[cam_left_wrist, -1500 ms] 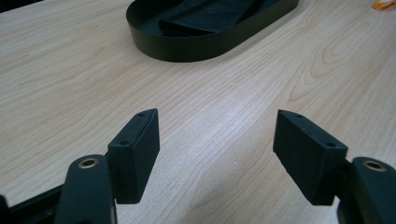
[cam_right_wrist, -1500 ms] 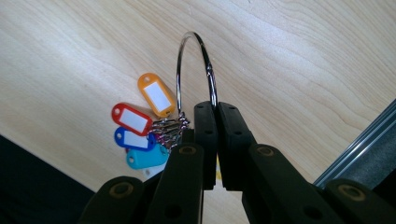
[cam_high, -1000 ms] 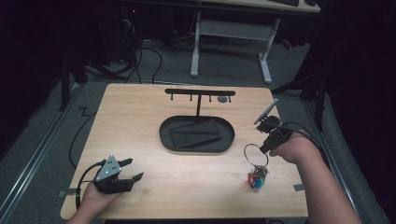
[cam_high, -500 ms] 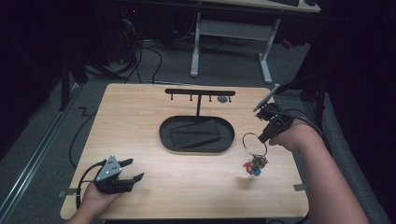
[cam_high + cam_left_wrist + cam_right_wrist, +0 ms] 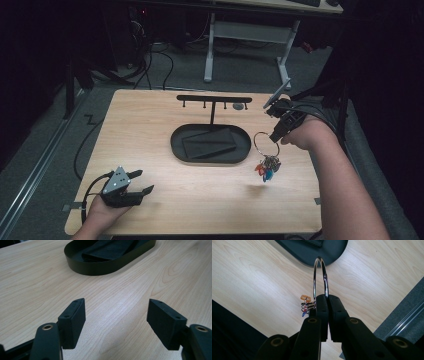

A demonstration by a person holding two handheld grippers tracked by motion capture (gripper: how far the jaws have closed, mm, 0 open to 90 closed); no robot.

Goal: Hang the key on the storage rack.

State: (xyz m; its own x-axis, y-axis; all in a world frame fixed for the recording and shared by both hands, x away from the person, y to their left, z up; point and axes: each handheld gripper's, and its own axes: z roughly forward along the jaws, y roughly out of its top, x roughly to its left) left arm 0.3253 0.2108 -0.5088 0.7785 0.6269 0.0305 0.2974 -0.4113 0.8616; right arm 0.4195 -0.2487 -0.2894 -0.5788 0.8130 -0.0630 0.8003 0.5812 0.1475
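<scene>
A large metal key ring with a bunch of coloured keys hangs in the air over the table's right side. My right gripper is shut on the ring, with the keys dangling below its jaws. A black oval tray with a dark flat pad in it sits mid-table, left of the ring. Behind it stands a black T-shaped hook rack. My left gripper rests near the front left edge, open, and between its fingers is bare wood.
The wooden table ends close to the right of my right hand. The tray's rim lies ahead of the left gripper. A white desk frame and cables stand on the floor beyond the far edge.
My right gripper has lifted the key ring off the table and carried it up and back toward the rack. The left gripper has stayed still.
</scene>
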